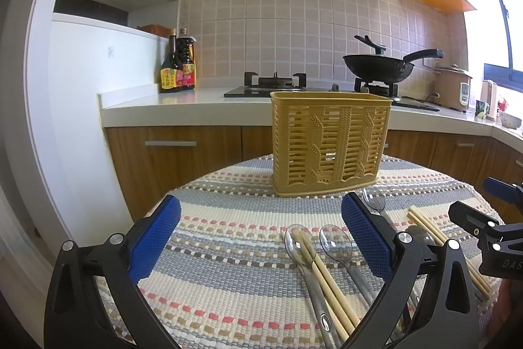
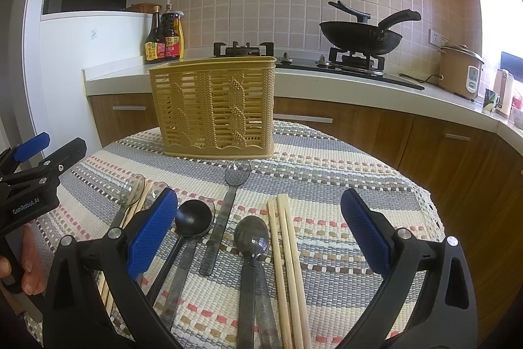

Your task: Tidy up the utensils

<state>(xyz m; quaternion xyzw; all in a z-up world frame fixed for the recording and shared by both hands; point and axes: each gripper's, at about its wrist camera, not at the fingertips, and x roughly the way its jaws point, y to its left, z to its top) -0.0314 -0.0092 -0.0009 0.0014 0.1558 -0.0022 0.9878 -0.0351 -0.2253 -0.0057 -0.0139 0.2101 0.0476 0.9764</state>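
Note:
A yellow slatted utensil basket (image 1: 330, 146) stands upright at the far side of the striped mat; it also shows in the right wrist view (image 2: 214, 112). Clear plastic spoons (image 1: 335, 242) and a pair of wooden chopsticks (image 1: 323, 277) lie in front of it. The right wrist view shows a black ladle (image 2: 193, 218), a clear spoon (image 2: 237, 174), a dark spoon (image 2: 251, 237) and another pair of chopsticks (image 2: 287, 257). My left gripper (image 1: 261, 231) is open and empty above the mat. My right gripper (image 2: 260, 228) is open and empty over the spoons.
The striped woven mat (image 1: 228, 251) covers a round table. Behind is a kitchen counter (image 1: 157, 103) with sauce bottles (image 1: 178, 64), a gas hob (image 1: 278, 84), a black wok (image 1: 379, 64) and a rice cooker (image 2: 461, 71).

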